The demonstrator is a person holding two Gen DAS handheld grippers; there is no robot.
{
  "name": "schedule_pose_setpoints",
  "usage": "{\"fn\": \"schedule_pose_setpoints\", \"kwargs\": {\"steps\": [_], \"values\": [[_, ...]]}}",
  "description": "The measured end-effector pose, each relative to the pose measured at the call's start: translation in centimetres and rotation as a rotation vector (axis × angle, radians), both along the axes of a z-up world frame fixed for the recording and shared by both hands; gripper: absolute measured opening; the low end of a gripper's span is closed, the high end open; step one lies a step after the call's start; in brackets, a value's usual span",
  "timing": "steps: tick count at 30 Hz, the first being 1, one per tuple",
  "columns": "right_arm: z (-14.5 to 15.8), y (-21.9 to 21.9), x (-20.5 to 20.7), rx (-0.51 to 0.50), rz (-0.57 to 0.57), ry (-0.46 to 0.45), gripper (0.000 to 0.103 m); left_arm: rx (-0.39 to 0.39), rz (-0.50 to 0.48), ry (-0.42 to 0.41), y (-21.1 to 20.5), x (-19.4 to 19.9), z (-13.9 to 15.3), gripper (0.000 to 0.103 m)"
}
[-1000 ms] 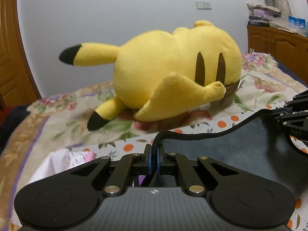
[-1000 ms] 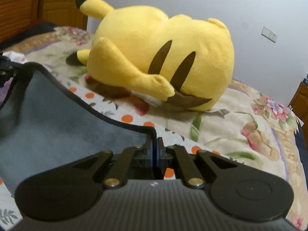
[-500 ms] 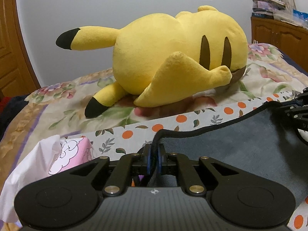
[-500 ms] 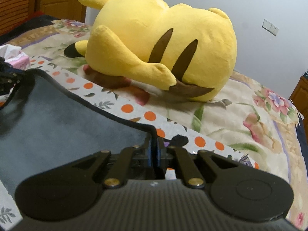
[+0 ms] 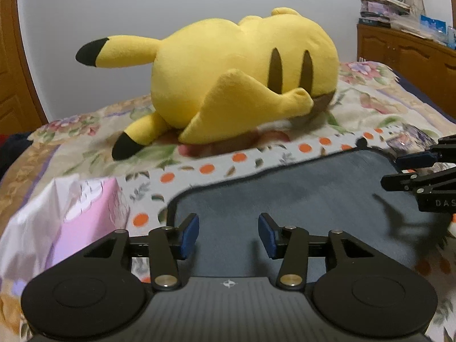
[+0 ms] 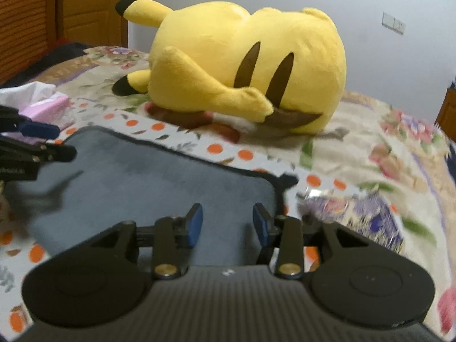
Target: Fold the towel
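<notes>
The dark grey towel (image 5: 299, 193) with a black hem lies flat on the orange-dotted bedsheet; it also shows in the right wrist view (image 6: 148, 188). My left gripper (image 5: 228, 235) is open and empty, hovering over the towel's near left part. My right gripper (image 6: 228, 225) is open and empty over the towel's near right corner. The right gripper shows at the right edge of the left wrist view (image 5: 421, 171), and the left gripper shows at the left edge of the right wrist view (image 6: 34, 142).
A big yellow plush toy (image 5: 236, 79) lies on the floral bedspread just beyond the towel, also in the right wrist view (image 6: 242, 65). A pink tissue pack (image 5: 82, 213) sits left of the towel. A wooden cabinet (image 5: 407, 51) stands at far right.
Both grippers were shut on the towel's hem and holding it up. Now both have opened and let go, and the towel lies flat on the bed.
</notes>
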State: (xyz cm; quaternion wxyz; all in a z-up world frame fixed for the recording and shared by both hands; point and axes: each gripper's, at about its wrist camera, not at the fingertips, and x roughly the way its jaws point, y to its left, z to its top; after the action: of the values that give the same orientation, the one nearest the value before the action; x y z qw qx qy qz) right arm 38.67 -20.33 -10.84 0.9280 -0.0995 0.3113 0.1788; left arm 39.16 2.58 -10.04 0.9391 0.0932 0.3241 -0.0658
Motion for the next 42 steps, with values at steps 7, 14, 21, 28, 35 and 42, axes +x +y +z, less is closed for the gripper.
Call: {"fn": "schedule_pose_setpoints", "kwargs": {"steps": [7, 14, 21, 28, 35, 42], "values": [[-0.3, -0.4, -2.9, 0.037, -0.013, 0.023, 0.047, -0.009, -0.013, 0.022, -0.4, -2.8, 0.1, 0.056], [0.2, -1.1, -5.2, 0.048, -0.028, 0.035, 0.054, -0.019, -0.013, 0.047, -0.7, -5.1, 0.3, 0.065], [1.5, -1.7, -7.8, 0.064, -0.047, 0.038, 0.064, -0.034, -0.014, 0.067, -1.3, -8.4, 1.0, 0.072], [3.6, -2.6, -11.2, 0.081, -0.053, 0.021, 0.081, -0.043, -0.009, 0.061, -1.8, -11.6, 2.3, 0.083], [5.2, -3.1, -14.0, 0.084, -0.057, 0.000, 0.091, -0.044, -0.003, 0.046, -2.2, -14.4, 3.9, 0.092], [6.1, -3.5, -16.6, 0.092, -0.073, -0.034, 0.103, -0.037, 0.003, 0.012, -2.4, -16.8, 5.5, 0.103]]}}
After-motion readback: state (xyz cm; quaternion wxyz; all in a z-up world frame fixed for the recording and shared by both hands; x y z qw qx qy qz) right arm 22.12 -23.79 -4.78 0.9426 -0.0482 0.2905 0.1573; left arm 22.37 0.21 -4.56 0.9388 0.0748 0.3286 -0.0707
